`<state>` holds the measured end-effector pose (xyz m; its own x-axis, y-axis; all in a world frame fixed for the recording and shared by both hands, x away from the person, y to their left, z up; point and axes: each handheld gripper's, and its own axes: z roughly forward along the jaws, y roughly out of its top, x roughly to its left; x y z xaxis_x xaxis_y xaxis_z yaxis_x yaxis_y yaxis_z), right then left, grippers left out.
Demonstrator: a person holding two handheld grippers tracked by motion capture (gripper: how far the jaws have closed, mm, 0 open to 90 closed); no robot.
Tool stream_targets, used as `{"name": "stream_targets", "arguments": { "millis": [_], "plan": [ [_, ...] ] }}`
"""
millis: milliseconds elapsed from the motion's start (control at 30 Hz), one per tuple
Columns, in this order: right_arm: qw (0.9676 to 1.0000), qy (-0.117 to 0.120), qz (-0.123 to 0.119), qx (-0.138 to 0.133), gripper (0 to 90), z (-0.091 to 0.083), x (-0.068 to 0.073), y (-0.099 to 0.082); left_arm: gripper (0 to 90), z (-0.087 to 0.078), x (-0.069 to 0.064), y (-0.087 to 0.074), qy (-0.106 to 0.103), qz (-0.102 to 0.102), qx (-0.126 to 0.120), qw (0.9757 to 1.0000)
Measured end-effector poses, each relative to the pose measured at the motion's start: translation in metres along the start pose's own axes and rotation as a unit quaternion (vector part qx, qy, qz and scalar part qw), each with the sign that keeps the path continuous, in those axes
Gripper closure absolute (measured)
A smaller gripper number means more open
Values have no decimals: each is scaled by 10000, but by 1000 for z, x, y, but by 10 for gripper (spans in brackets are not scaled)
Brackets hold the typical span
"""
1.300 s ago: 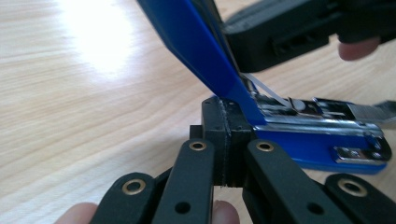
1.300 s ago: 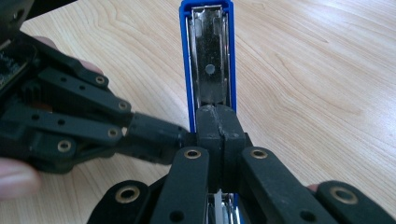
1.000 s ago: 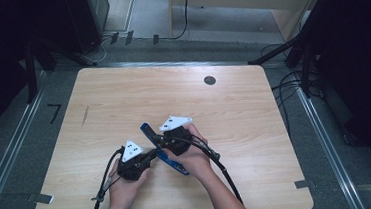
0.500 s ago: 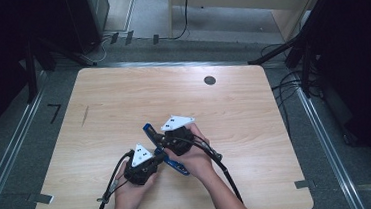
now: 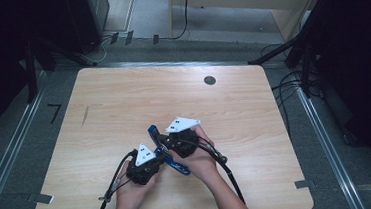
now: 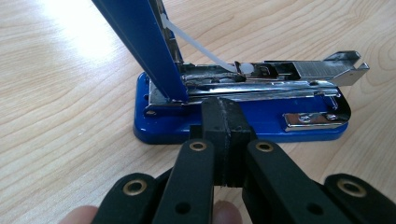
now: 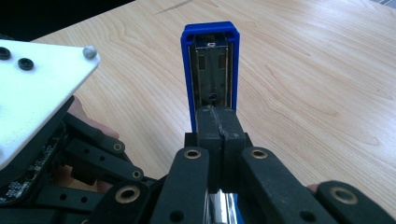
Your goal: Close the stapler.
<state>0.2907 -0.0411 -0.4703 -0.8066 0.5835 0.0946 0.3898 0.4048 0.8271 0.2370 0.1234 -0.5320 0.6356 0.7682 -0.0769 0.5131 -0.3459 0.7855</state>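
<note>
A blue stapler point(image 6: 243, 119) lies on the wooden table point(image 5: 123, 99) with its blue lid point(image 7: 211, 65) swung up, baring the metal magazine point(image 6: 280, 79). My left gripper point(image 6: 223, 109) is shut with nothing between its pads, and its tip touches the side of the magazine. My right gripper point(image 7: 219, 119) is shut too, its tip against the inside of the raised lid. In the high view the stapler point(image 5: 179, 168) sits near the table's front middle, between the left gripper point(image 5: 164, 158) and the right gripper point(image 5: 161, 139), and the hands meet there.
A dark round grommet point(image 5: 209, 80) sits in the tabletop at the far right. A thin dark mark point(image 5: 85, 115) is on the left part. Cables point(image 5: 229, 176) trail from both grippers toward the front edge. Floor rails run along both sides of the table.
My left gripper has moved right and forward until it reaches the stapler. The right gripper and the stapler have shifted slightly toward the front edge.
</note>
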Motion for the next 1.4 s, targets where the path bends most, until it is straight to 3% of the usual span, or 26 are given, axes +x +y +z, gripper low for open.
{"name": "stream_targets", "arguments": {
  "millis": [867, 1400],
  "plan": [
    [9998, -16, 202, -44, 900, -14, 2, -22, 900, 1, 1, 0, -97, -44, 27, 9999],
    [9996, -46, 267, -99, 900, -22, 0, -26, 900, 1, 2, 0, -103, -80, 33, 9999]
  ]
}}
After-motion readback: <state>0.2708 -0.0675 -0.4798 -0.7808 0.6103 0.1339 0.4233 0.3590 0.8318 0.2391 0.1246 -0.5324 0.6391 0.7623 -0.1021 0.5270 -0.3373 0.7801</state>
